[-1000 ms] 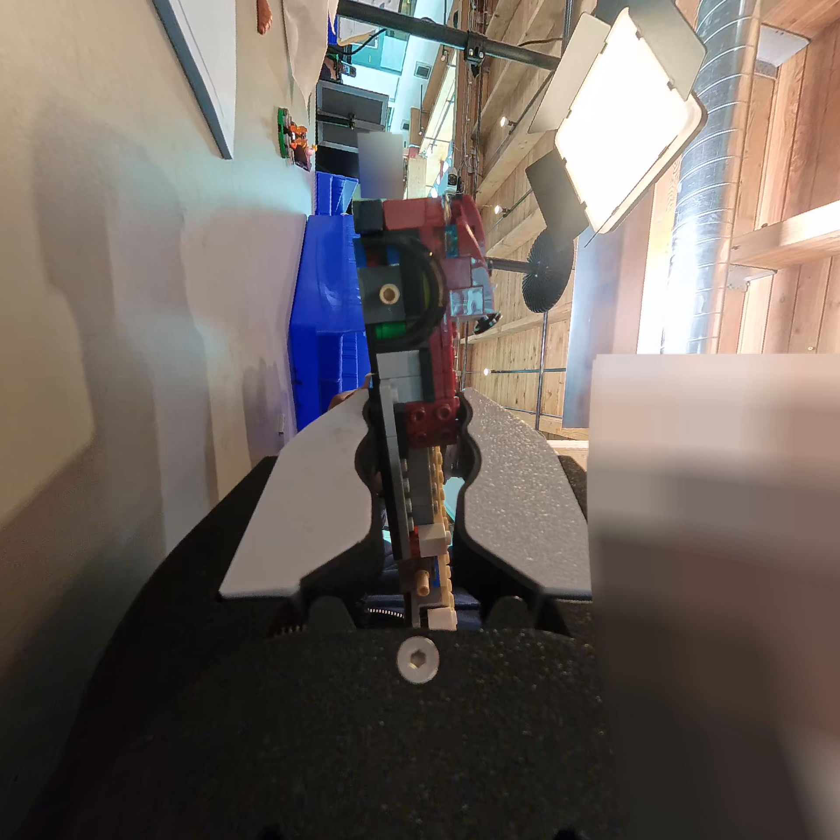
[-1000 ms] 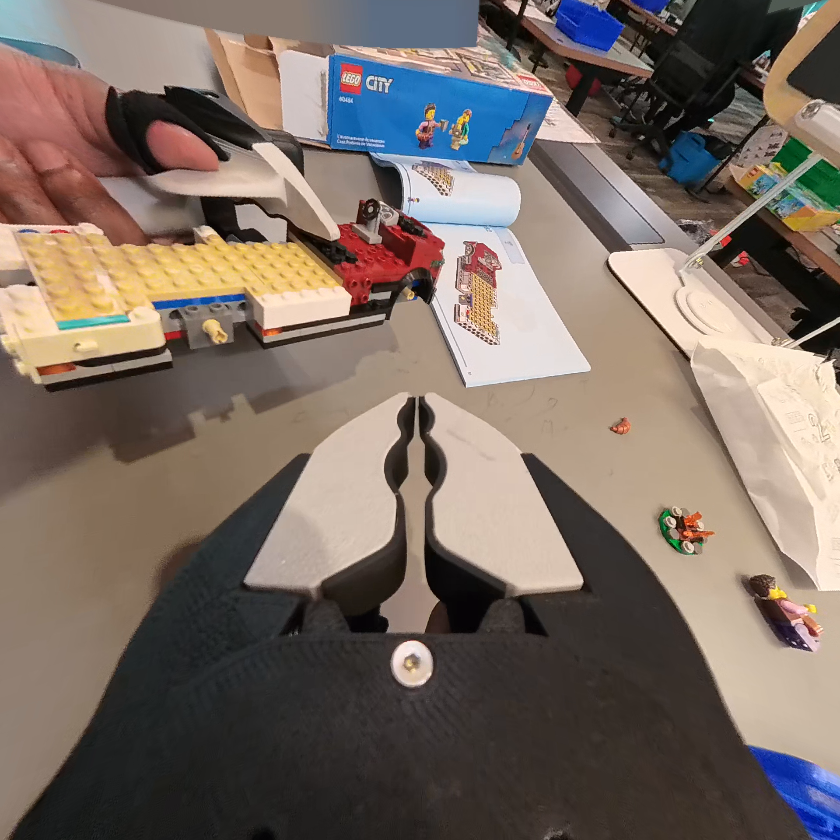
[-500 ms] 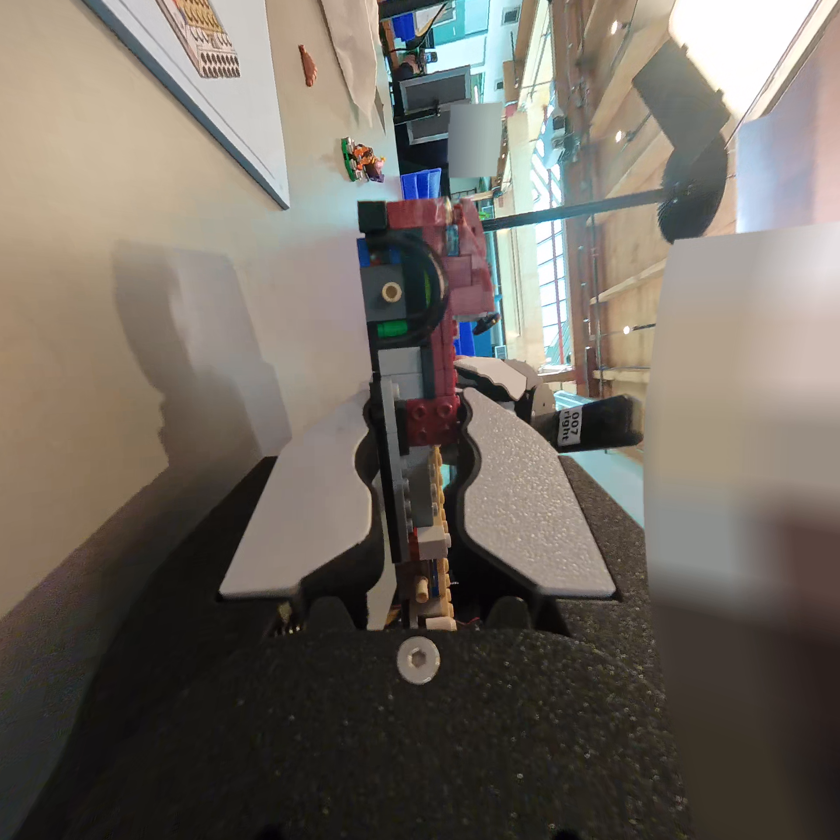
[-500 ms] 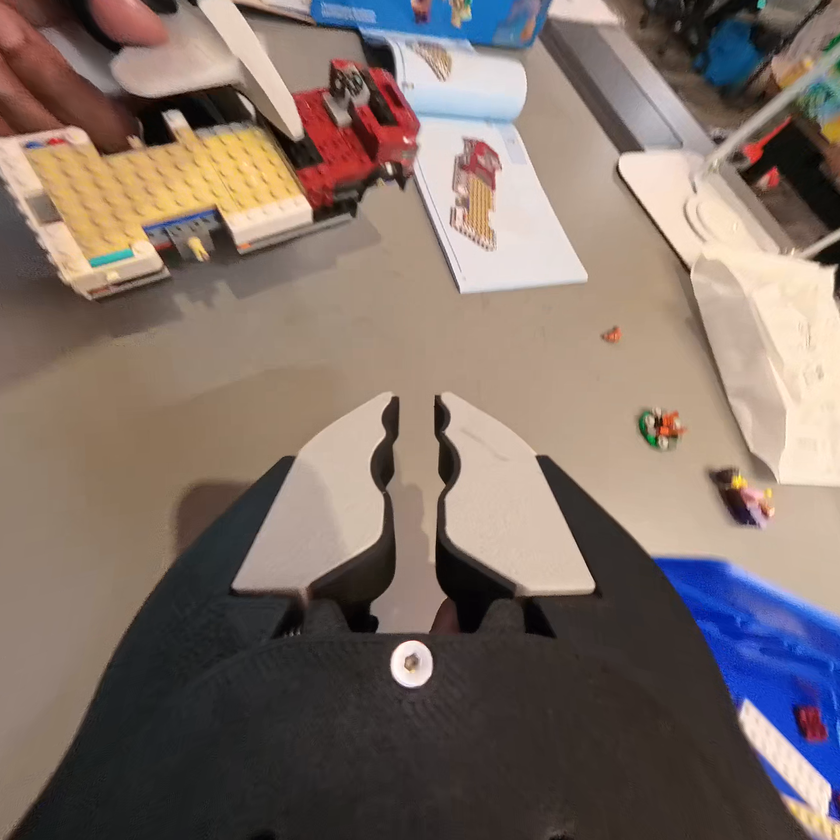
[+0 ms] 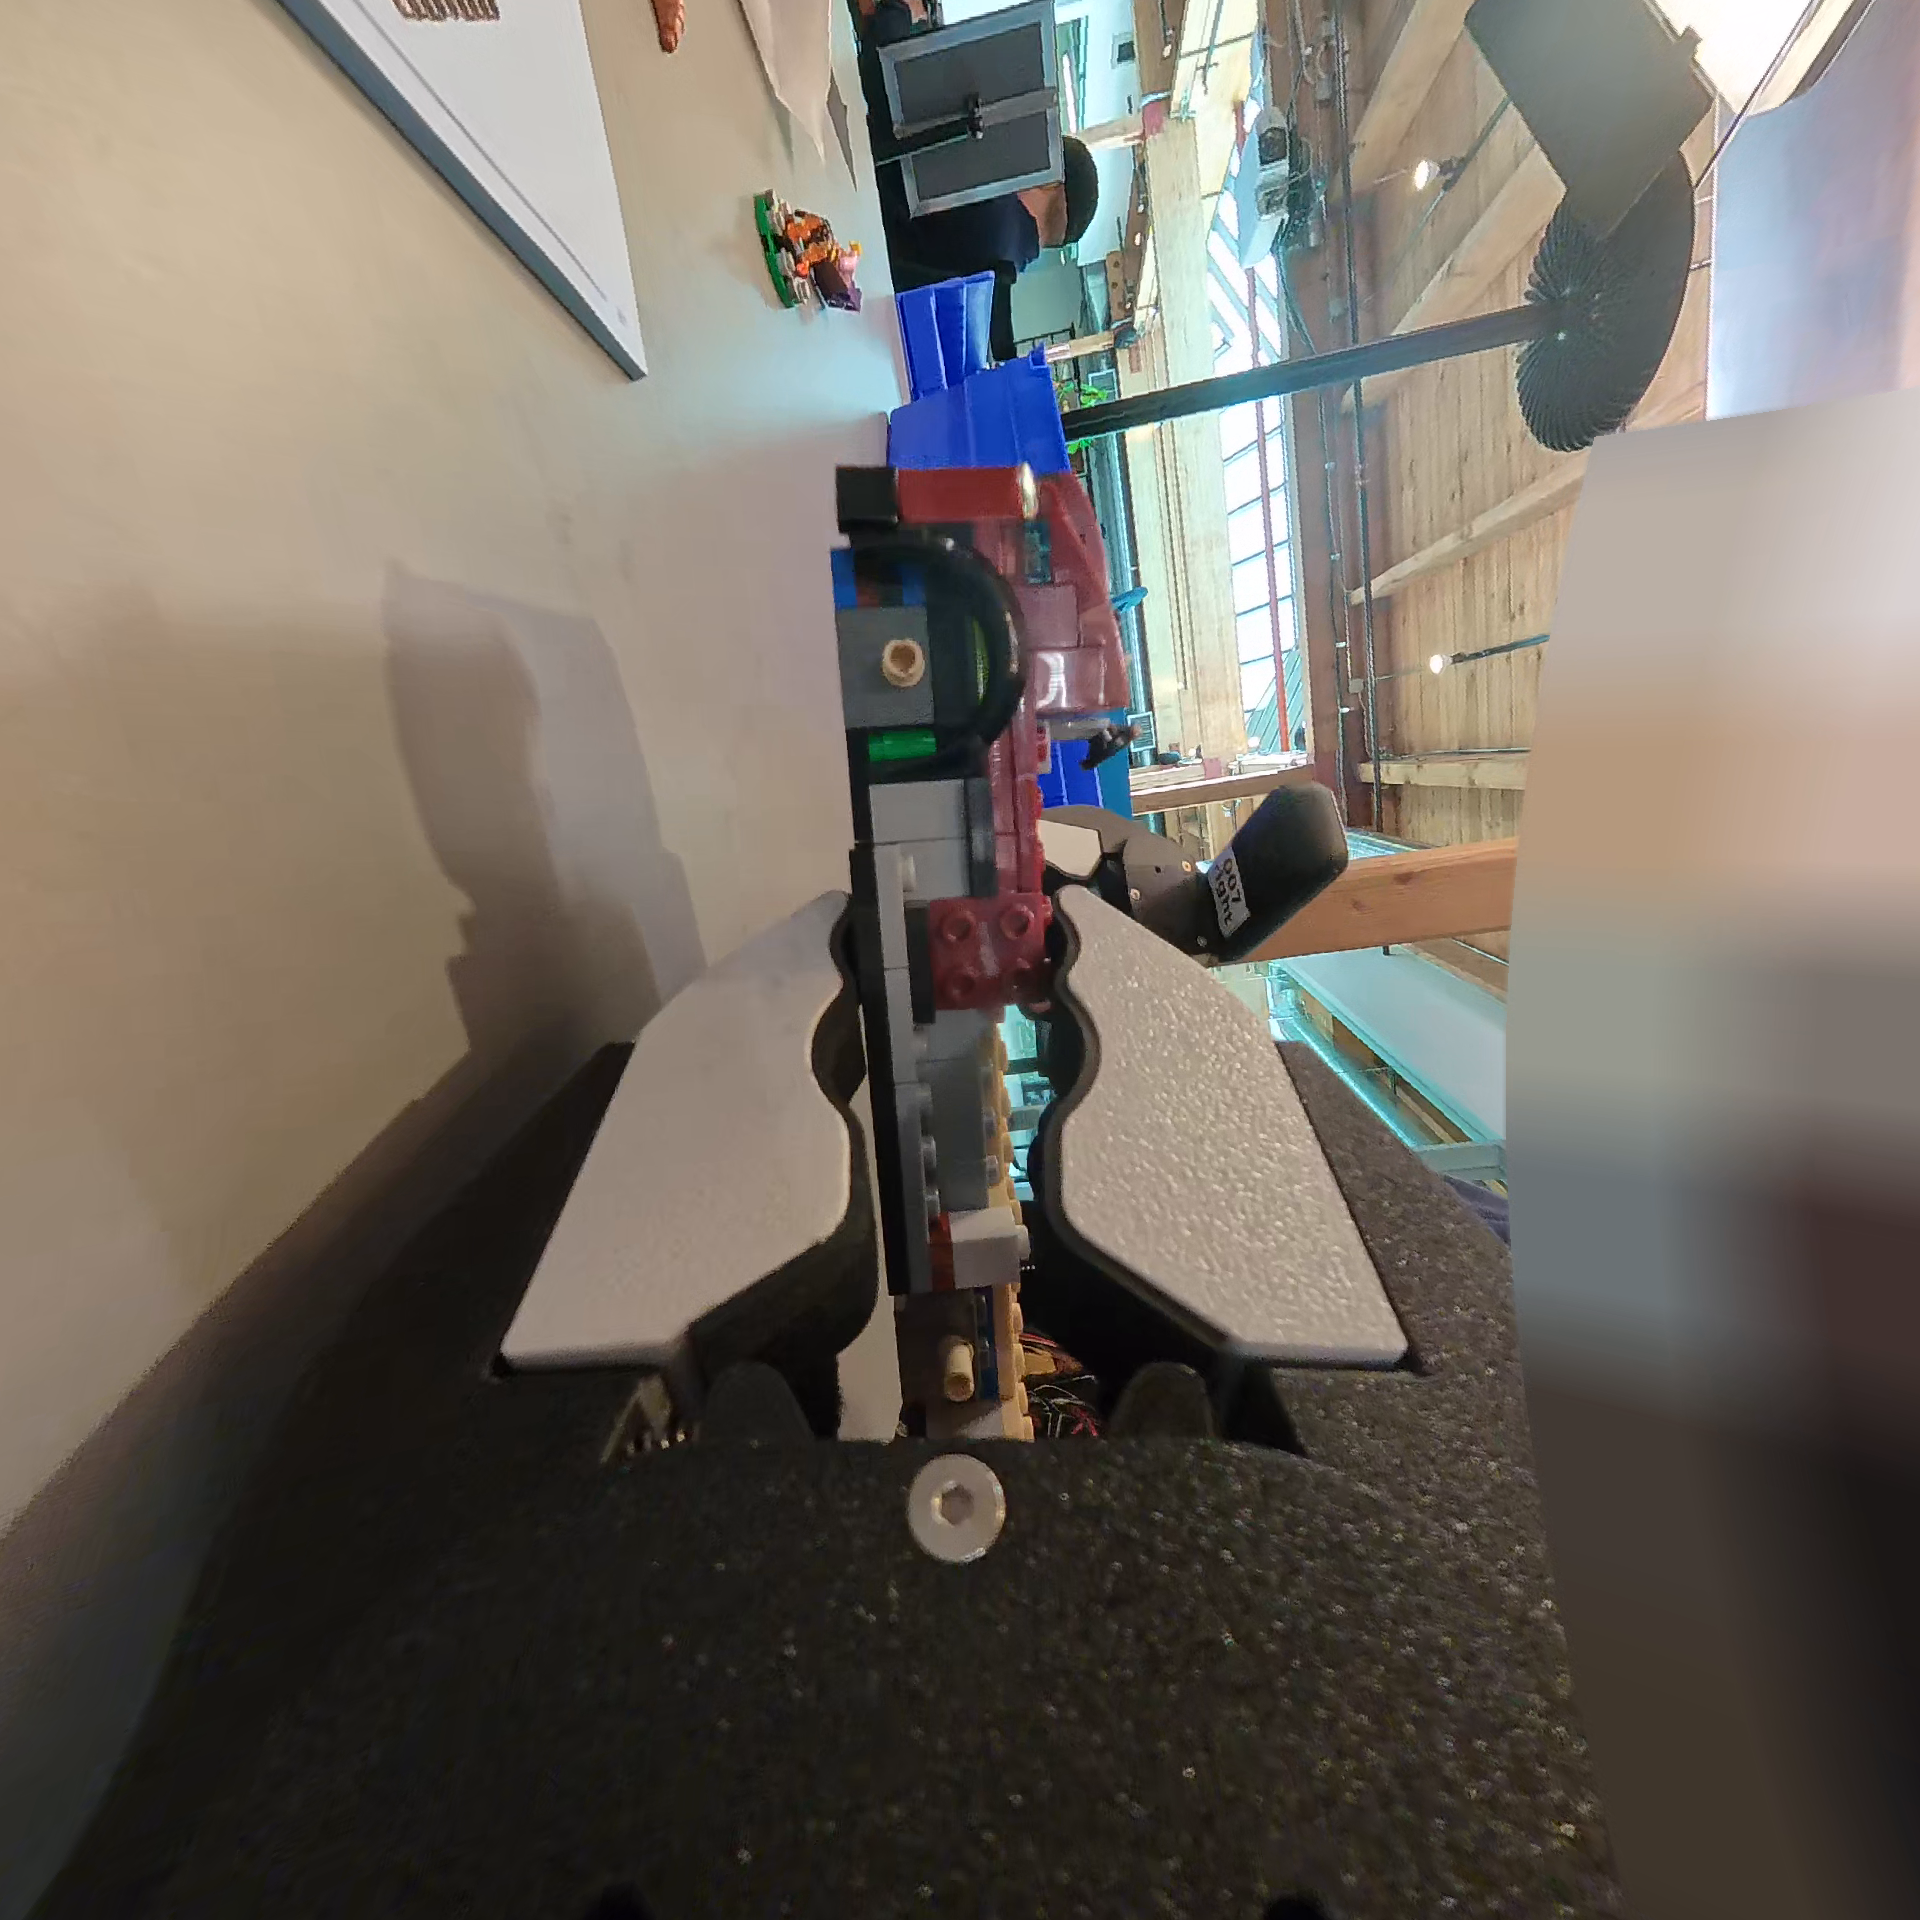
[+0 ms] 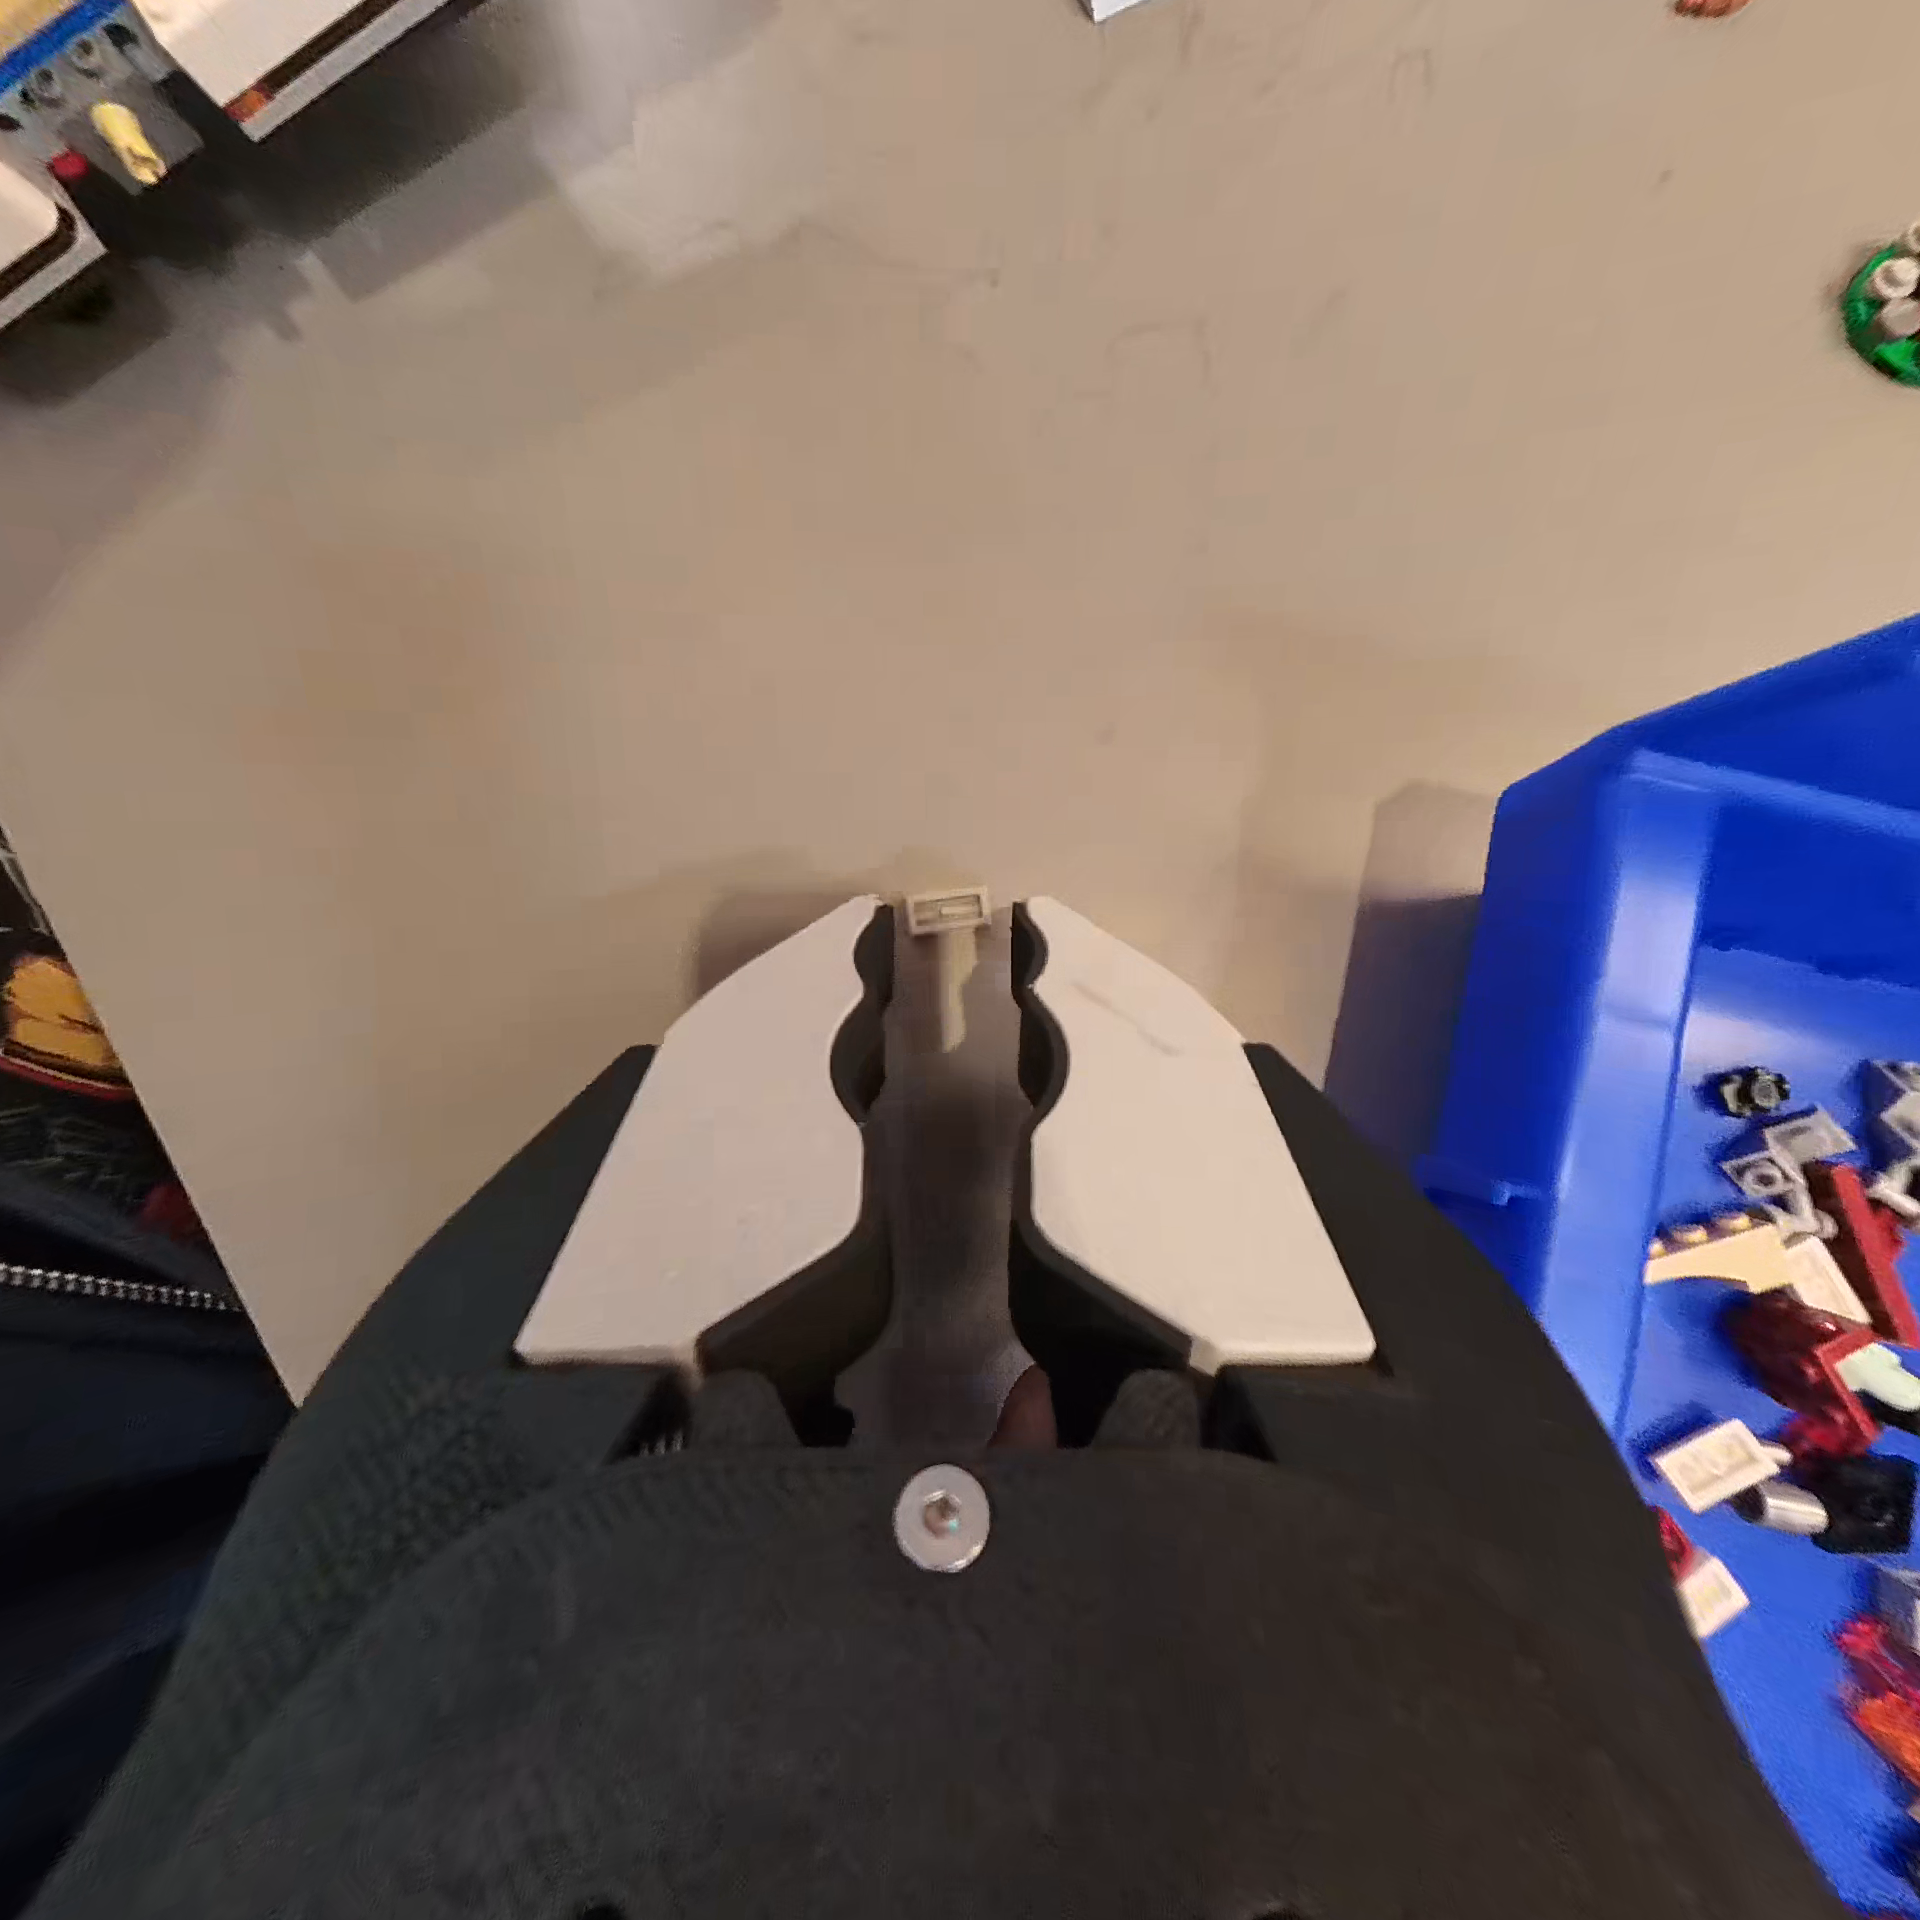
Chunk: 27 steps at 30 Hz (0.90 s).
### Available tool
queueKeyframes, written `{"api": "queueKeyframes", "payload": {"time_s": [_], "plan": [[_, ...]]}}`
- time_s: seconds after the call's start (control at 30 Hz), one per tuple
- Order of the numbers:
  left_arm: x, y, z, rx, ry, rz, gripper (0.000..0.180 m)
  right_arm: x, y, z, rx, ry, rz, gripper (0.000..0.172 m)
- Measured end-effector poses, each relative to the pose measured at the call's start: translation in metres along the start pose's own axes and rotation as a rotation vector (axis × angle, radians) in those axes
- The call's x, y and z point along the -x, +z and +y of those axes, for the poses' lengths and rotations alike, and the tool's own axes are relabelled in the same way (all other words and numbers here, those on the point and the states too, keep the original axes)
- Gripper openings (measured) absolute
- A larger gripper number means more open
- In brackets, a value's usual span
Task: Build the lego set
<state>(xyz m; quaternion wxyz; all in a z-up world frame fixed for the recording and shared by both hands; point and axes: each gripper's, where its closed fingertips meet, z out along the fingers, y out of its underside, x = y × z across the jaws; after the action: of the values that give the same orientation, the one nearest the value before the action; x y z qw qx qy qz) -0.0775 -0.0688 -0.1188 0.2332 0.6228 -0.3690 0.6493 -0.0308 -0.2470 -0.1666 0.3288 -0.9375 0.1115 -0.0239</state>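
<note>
My left gripper (image 5: pixel 951 920) is shut on a brick-built truck model (image 5: pixel 935 675) with a dark red cab and grey and tan plates, and holds it on edge above the grey table (image 5: pixel 260 727). The model's white and tan rear end shows at the top left of the right wrist view (image 6: pixel 104 135). My right gripper (image 6: pixel 951 902) is open and low over the table. A small light grey brick piece (image 6: pixel 945 916) lies between its fingertips, with a gap on each side. The right gripper also shows behind the model in the left wrist view (image 5: pixel 1195 883).
A blue bin (image 6: pixel 1662 935) with several loose bricks stands right of my right gripper; it also shows in the left wrist view (image 5: pixel 966 416). A small green round build (image 6: pixel 1886 312) lies farther off. An open booklet (image 5: pixel 499 156) lies on the table. A person's dark jacket (image 6: pixel 83 1299) is at the near table edge. There is about 20 centimetres between the tips of the two grippers.
My right gripper went from shut to open and moved back toward the near table edge beside the blue bin, down around the small grey piece. My left gripper kept its hold on the model.
</note>
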Motion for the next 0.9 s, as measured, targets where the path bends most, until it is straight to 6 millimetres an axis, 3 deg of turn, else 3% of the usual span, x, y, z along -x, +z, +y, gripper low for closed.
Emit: {"api": "queueKeyframes", "payload": {"time_s": [0.23,0.47,0.7,0.9], "plan": [[0.002,-0.006,-0.002,-0.016,0.002,-0.004,0.031,0.001,0.012,-0.001,0.034,-0.019,-0.016,0.016],[0.005,-0.003,-0.001,-0.003,-0.010,-0.004,0.032,0.026,-0.014,-0.069,-0.299,-0.170,0.006,0.022],[0.006,-0.005,-0.003,-0.012,-0.003,-0.015,0.032,0.028,-0.008,-0.058,-0.253,-0.129,-0.018,0.025],[0.007,-0.008,-0.004,-0.025,0.001,-0.023,0.032,0.068,0.014,-0.044,-0.172,-0.151,-0.143,0.023]]}}
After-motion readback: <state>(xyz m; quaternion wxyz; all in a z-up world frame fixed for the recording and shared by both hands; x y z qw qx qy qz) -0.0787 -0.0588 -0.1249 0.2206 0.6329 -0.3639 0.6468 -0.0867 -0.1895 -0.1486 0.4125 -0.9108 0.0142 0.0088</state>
